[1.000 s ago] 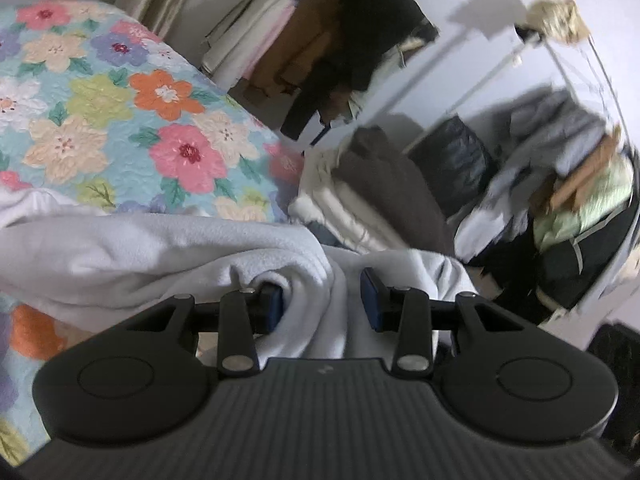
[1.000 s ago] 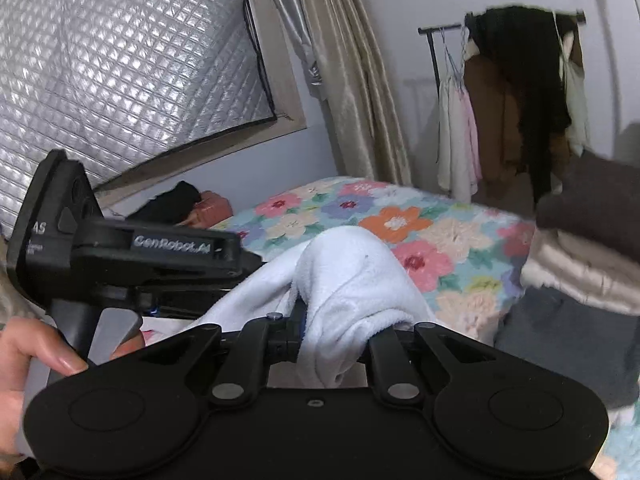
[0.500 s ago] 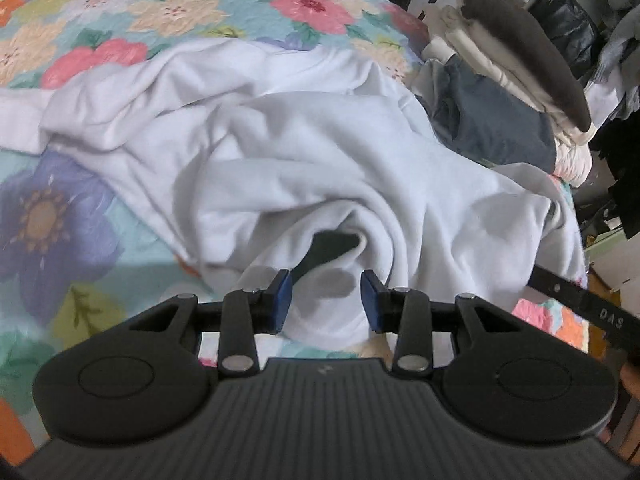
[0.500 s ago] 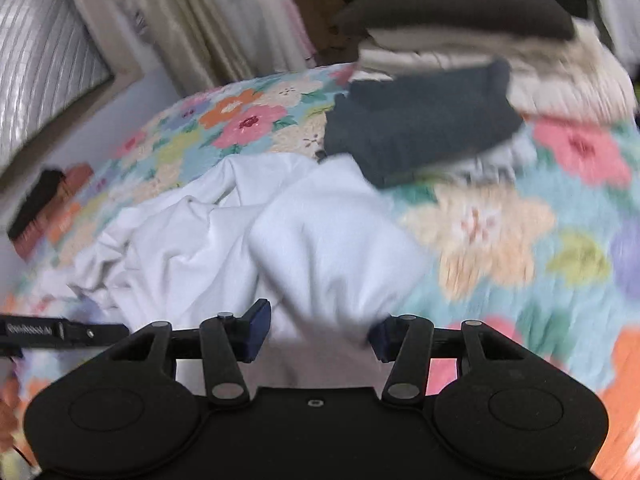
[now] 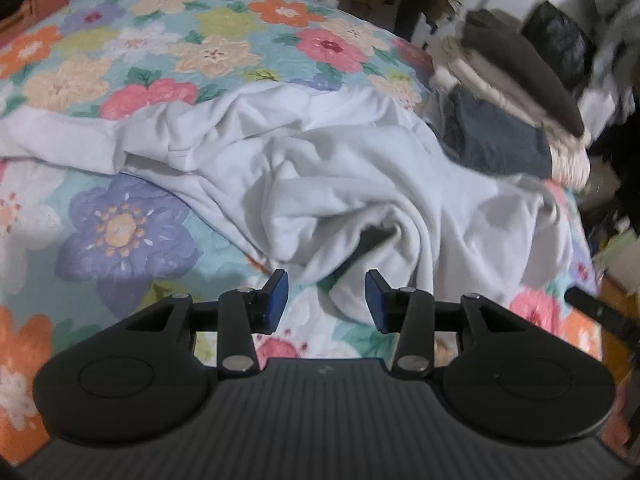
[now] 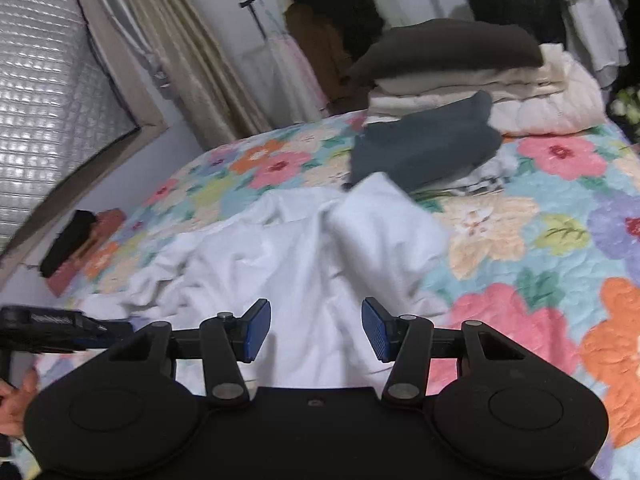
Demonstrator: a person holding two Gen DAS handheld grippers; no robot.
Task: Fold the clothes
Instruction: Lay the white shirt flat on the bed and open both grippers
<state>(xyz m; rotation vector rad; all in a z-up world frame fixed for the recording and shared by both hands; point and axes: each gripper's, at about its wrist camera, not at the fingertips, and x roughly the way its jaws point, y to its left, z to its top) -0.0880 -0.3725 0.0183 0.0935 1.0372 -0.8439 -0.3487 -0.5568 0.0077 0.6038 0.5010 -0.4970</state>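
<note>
Both claws agape, empty: left claw (image 5: 326, 300), right claw (image 6: 316, 330). White garment (image 5: 340, 184) crumpled on bed (image 5: 120, 232), just ahead of both; long axis approx. left-right; near edge closest to left claw.

A lived-in bedroom at home. A bed with a flowered quilt (image 5: 208, 52) fills the middle. At twelve o'clock a clothes rail (image 6: 260, 8) holds hanging garments against the wall, with long beige curtains (image 6: 188, 52) at eleven. At two o'clock a stack of folded clothes (image 6: 480, 80) sits on the bed's far corner. A quilted silver panel (image 6: 48, 80) covers the window at ten o'clock.
</note>
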